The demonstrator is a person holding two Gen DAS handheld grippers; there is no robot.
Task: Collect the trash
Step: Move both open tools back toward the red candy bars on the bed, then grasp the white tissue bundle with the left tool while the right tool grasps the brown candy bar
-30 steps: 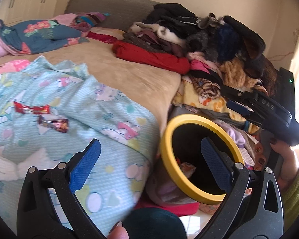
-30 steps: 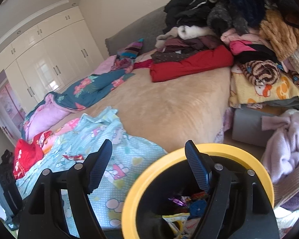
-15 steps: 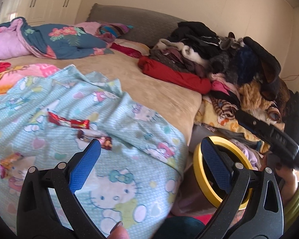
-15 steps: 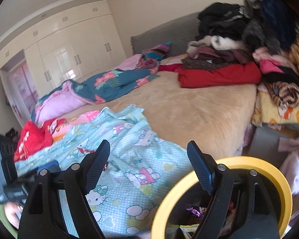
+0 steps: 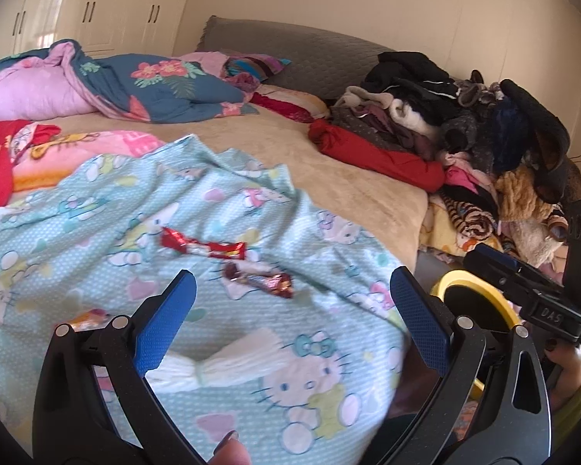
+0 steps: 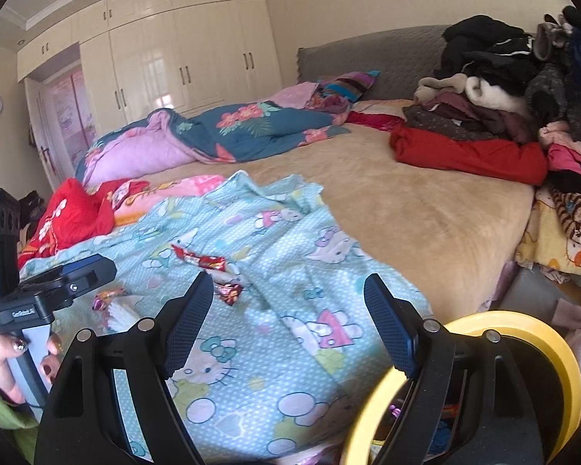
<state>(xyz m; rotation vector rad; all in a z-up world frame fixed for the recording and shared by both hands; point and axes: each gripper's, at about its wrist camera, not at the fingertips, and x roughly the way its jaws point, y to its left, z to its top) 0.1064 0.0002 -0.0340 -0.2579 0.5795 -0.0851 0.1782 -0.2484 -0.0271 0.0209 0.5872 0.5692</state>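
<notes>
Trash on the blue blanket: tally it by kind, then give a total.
Red wrappers: 1
Dark red candy wrappers: 1
Orange wrappers: 1
White tissues: 1
Total: 4

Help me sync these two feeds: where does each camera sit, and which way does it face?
Left wrist: on the left tool, angled down over the Hello Kitty blanket; shows its open blue fingers, a fingertip, and the right tool in a hand.
Right wrist: on the right tool, facing the bed and wardrobe; shows its open fingers and the left tool in a hand.
Shared: red wrapper, yellow-rimmed bin, clothes pile.
</notes>
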